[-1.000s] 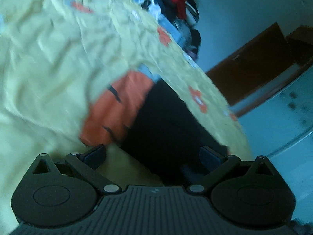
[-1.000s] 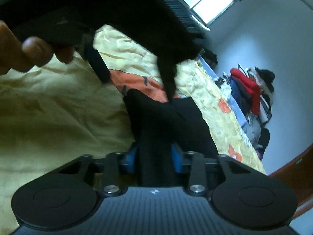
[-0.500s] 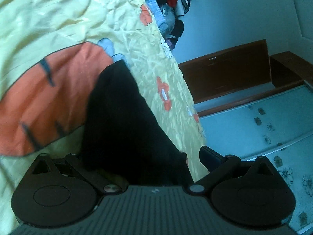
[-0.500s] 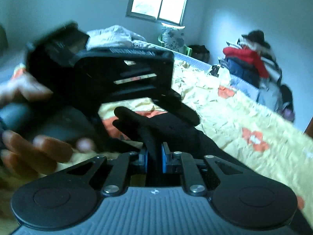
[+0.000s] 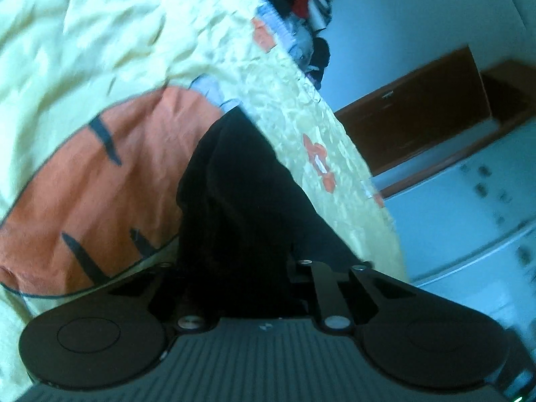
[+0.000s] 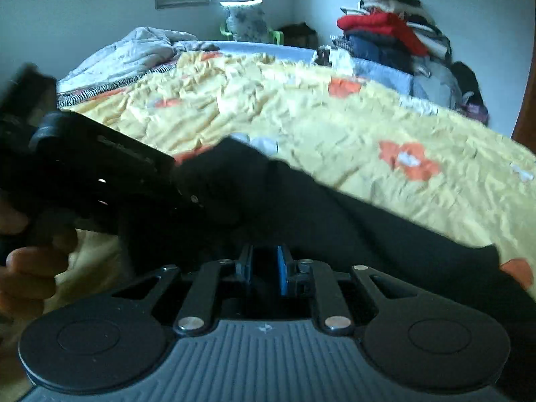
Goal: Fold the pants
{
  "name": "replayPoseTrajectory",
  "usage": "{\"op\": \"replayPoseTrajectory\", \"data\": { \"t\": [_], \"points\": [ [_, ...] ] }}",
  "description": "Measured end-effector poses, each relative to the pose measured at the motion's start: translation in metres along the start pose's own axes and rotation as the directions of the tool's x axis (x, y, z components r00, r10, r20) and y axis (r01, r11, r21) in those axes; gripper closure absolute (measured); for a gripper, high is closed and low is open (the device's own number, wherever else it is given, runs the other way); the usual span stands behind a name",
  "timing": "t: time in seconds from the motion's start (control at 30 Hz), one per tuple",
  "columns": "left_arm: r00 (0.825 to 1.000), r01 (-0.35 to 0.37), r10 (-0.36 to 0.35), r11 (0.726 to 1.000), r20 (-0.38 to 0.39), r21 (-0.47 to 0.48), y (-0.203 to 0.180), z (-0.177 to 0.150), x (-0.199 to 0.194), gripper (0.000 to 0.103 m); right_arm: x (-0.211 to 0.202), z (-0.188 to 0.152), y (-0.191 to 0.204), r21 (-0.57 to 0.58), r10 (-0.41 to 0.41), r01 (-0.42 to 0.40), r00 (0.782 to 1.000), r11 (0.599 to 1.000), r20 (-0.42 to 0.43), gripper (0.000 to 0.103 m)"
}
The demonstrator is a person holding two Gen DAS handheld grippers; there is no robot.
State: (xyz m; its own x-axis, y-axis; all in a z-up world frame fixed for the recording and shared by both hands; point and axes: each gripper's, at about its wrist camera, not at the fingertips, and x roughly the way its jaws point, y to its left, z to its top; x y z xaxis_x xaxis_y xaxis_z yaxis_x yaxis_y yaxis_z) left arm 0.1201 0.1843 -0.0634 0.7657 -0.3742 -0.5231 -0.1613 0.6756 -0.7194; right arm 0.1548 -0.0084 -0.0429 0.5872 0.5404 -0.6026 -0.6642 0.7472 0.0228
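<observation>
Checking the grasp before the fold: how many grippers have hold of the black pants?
2: the right gripper pinches the black pants at the near edge; the left gripper grips them beside it, jaws hidden by cloth.

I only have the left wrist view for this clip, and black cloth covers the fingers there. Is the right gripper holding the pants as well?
Observer: Yes. The right wrist view shows the right gripper shut on the black fabric pants, with cloth between its blue pads.
Operator: How does my left gripper look from that side?
Observer: The left gripper has its tip buried in the same pants. Its jaws have just been closing on the cloth.
Operator: Anything else on the bed?
Observer: A crumpled pale quilt lies at the far end of the yellow flowered bedspread.
</observation>
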Motion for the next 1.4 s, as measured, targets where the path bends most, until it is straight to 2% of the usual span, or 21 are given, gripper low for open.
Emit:
{"op": "replayPoseTrajectory", "data": {
  "t": [0.1,0.2,0.4,0.57,0.77,0.87,1.1,1.4],
  "points": [
    [0.995,-0.075,0.065,0.986,0.074,0.151,-0.026,-0.01,-0.008,0.087,-0.006,0.005,-0.005,0.028,0.027,-0.029,0.999,0.999,0.039,0.088],
    [0.987,-0.119,0.085,0.96,0.14,0.255,-0.05,-0.019,-0.013,0.088,-0.005,0.009,-0.007,0.062,0.058,-0.061,0.997,0.996,0.047,0.088],
    [0.975,-0.177,0.119,0.925,0.187,0.335,-0.078,-0.037,-0.014,0.088,-0.011,0.002,-0.006,0.103,0.067,-0.075,0.995,0.992,0.076,0.088],
    [0.968,-0.183,0.083,0.878,0.237,0.442,-0.112,-0.052,-0.024,0.087,-0.038,-0.007,-0.032,0.251,0.126,-0.168,0.977,0.953,0.174,0.088],
    [0.979,-0.124,0.02,0.845,0.201,0.52,-0.157,-0.073,-0.02,0.085,-0.081,-0.026,-0.064,0.357,0.117,-0.212,0.956,0.91,0.268,0.088],
    [0.984,-0.087,-0.018,0.818,0.176,0.569,-0.18,-0.09,-0.014,0.083,-0.104,-0.042,-0.081,0.405,0.094,-0.22,0.947,0.887,0.308,0.088],
    [0.993,0.028,-0.096,0.75,0.066,0.661,-0.233,-0.135,0.017,0.08,-0.162,-0.085,-0.118,0.477,-0.042,-0.146,0.932,0.867,0.361,0.088],
    [0.988,0.138,-0.141,0.654,-0.06,0.744,-0.287,-0.19,0.074,0.079,-0.208,-0.139,-0.167,0.6,-0.198,-0.071,0.908,0.796,0.37,0.088]
  ]
}}
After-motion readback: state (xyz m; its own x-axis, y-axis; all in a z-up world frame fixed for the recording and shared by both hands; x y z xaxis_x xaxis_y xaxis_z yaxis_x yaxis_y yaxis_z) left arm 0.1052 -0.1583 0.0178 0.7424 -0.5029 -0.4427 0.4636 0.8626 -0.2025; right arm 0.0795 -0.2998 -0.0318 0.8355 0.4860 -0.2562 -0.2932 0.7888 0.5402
